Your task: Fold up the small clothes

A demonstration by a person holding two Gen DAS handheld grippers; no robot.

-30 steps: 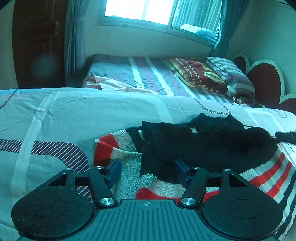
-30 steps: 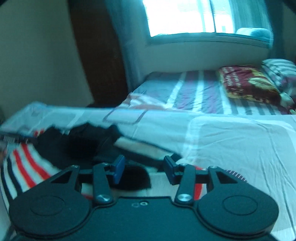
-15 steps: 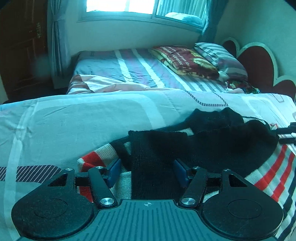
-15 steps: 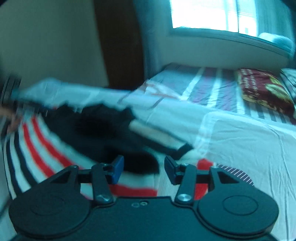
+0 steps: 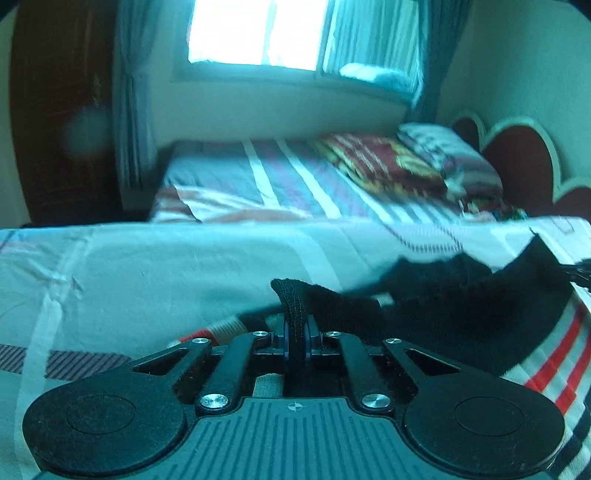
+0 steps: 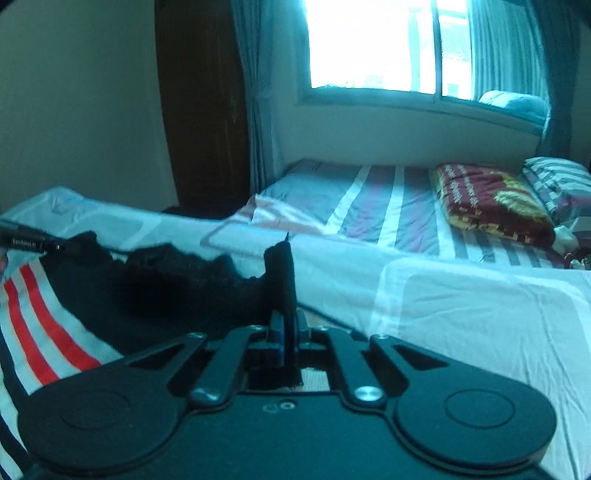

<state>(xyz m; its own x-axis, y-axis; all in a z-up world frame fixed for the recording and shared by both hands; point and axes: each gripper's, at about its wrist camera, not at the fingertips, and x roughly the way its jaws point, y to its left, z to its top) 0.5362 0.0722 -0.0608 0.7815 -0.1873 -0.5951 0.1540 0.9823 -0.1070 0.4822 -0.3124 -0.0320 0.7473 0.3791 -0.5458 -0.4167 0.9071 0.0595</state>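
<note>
A black knitted garment is seen pinched at two points above a pale patterned bedsheet in a bedroom lit through a bright window. In the left wrist view, the left gripper is closed tight on a fold of the black knit, which is squeezed between the blue pads and stands up in a ridge just above them. The rest of the garment is stretched away to the right, where its far edge is gripped by the tip of the other tool at the frame's border. Beneath the black knit, a striped knit piece in red, white and navy is spread over the sheet.

In the right wrist view, the right gripper is likewise clamped shut on the garment, a narrow upright tongue of black fabric being held between its jaws and rising to a point. From there the ragged top edge of the knit is drawn across to the left, where it is held by the left tool's tip. The striped piece is shown lying under the black fabric on the left side.

Behind the near bed, a second bed with a striped cover, a maroon folded blanket and a striped pillow is visible under the curtained window. A dark wooden door is seen at the back wall.
</note>
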